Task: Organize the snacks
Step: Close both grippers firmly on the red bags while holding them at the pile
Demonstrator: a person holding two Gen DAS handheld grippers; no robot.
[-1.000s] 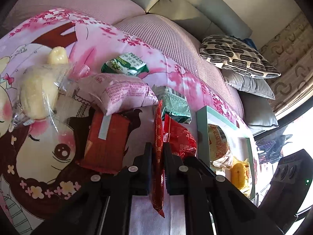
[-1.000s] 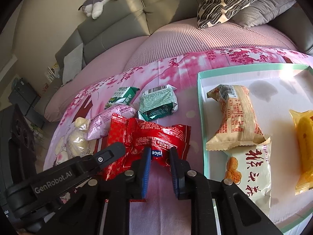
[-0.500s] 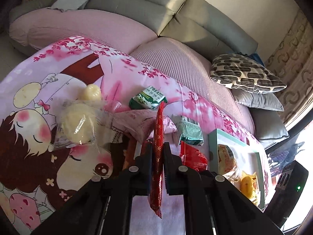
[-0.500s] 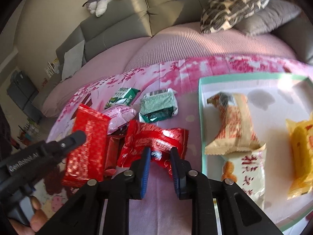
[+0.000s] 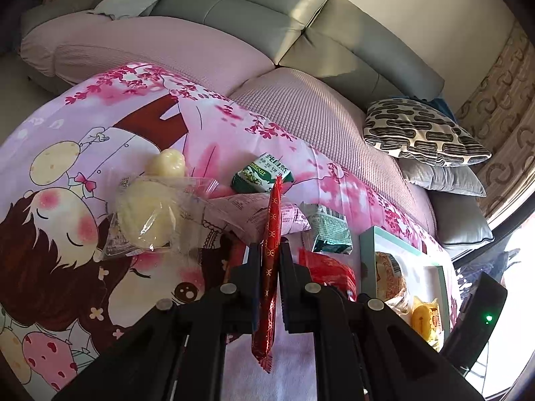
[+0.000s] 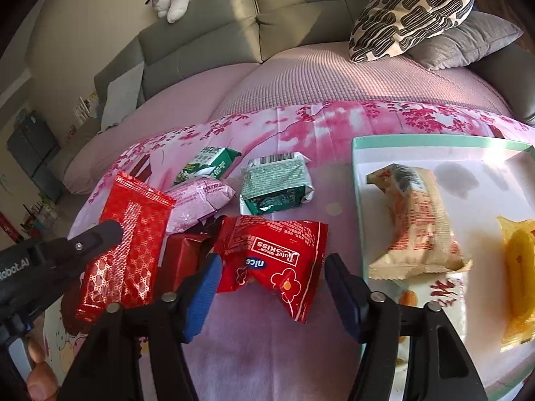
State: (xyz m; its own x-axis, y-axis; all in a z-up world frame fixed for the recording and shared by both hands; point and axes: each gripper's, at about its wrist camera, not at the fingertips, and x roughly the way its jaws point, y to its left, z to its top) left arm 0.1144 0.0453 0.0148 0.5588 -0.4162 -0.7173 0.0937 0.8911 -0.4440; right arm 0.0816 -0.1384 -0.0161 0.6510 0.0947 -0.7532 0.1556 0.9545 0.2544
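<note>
the left gripper (image 5: 270, 260) has its jaws closed on a flat red packet (image 5: 269, 267), which it holds on edge above the desk (image 5: 50, 153), with the long axis running away from the camera. in the right view the same packet (image 6: 125, 250) hangs at the left, lifted over the pile. the right gripper (image 6: 272, 287) has its jaws wide open and holds nothing; between them lies the red "nice kiss" bag (image 6: 277, 260), flat on the cloth, its long axis going across the gap from one jaw to the other. the tray (image 6: 434, 142) with three snacks is to the right of this bag, so the right gripper is the nearer one to it. i think the left packet must travel to the right, over the red bag, to reach the tray.
</note>
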